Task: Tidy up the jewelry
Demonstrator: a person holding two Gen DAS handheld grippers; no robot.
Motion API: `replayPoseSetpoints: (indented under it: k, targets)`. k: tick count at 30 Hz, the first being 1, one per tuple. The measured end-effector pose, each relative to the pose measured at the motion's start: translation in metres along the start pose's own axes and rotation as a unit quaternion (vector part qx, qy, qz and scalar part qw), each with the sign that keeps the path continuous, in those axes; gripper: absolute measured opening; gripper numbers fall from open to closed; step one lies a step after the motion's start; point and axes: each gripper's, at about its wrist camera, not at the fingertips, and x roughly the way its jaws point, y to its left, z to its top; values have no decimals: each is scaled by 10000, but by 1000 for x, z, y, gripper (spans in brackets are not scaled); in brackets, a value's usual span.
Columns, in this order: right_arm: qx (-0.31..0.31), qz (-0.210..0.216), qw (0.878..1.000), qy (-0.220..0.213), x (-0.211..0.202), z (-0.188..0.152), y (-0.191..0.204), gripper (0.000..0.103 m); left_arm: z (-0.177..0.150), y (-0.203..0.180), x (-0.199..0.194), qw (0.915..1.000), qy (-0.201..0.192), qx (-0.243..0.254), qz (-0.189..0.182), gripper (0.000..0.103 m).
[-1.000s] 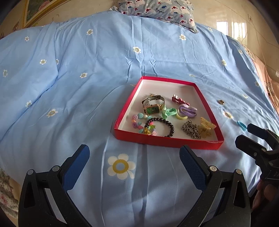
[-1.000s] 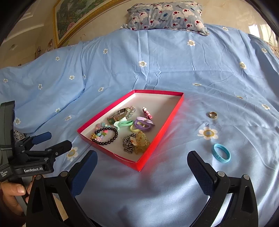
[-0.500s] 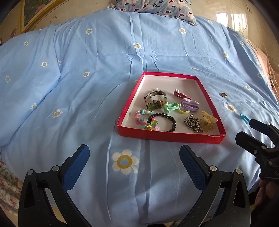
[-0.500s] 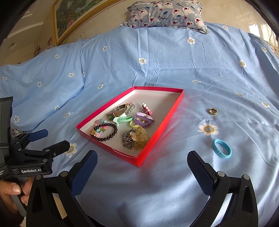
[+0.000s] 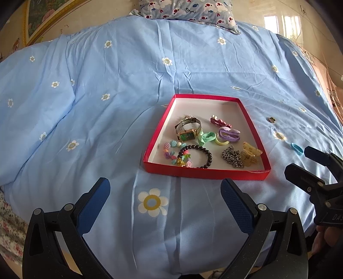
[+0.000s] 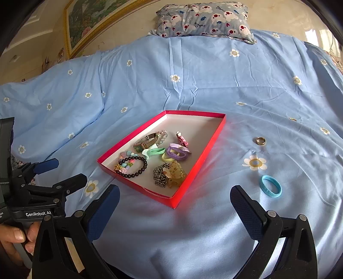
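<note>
blue bedspread [image 5: 107,128] printed with white daisies covers a bed, a patterned pillow [image 6: 203,19] at its far edge. near the middle of the bedspread sits a shallow red box [image 5: 154,137]. inside it lie a gold watch [image 5: 188,131], a black bead bracelet [image 5: 209,156], a metal chain [image 5: 232,158], an amber hair claw [image 5: 250,153] and several hair ties. on the bedspread to the right of the box lie a metal ring [image 6: 261,141] and, nearer the front edge, a blue hair tie [image 6: 270,185]. left gripper [image 5: 165,199] hovers at the front edge, jaws spread wide, holding nothing. right gripper [image 6: 174,203] hovers likewise, wide apart and empty.
</note>
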Motion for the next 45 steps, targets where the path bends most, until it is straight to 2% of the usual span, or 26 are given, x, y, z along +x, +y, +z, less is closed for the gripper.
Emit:
replayPoseSetpoints:
  k: [45]
  targets:
    - [-60,-17,9999,-82,-6,1,6,103,4,-4,-11,9999,-94,84,35,103]
